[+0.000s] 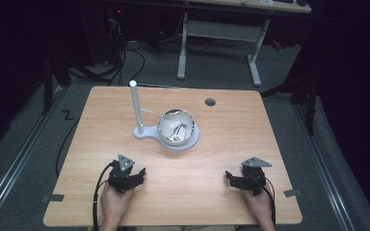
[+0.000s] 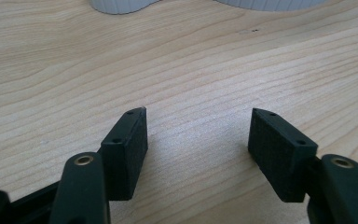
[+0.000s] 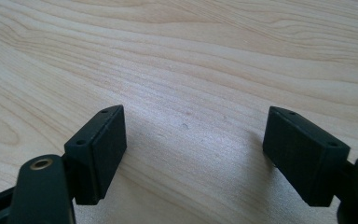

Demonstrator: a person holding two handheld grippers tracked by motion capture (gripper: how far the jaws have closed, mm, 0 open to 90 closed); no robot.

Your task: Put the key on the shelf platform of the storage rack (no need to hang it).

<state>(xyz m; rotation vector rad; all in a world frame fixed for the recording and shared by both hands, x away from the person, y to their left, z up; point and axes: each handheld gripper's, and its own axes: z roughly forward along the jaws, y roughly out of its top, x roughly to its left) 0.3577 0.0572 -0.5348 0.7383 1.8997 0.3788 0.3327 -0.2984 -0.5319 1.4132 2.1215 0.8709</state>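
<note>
Where the high view takes in the whole tabletop (image 1: 221, 144), it shows a metal bowl (image 1: 176, 126) seated on a white stand (image 1: 147, 132) with an upright post (image 1: 136, 106), set near the middle and toward the far side. Left gripper (image 1: 136, 177) and right gripper (image 1: 231, 178) sit near the front edge, well apart from each other and from the bowl, each in a hand (image 1: 113, 204).

Seen from the left gripper view, the left gripper (image 2: 198, 126) has its jaws parted about halfway, with bare wood between the pads (image 2: 128, 149) and nothing grasped. At the top edge of that view the stand base (image 2: 119, 5) is partly visible, a detail the right gripper view lacks.

Seen from the right gripper view, the right gripper (image 3: 196, 123) stands released, its jaws wider apart than the left's, with wood grain between them. Whether either gripper's pads touch the tabletop cannot be told.
</note>
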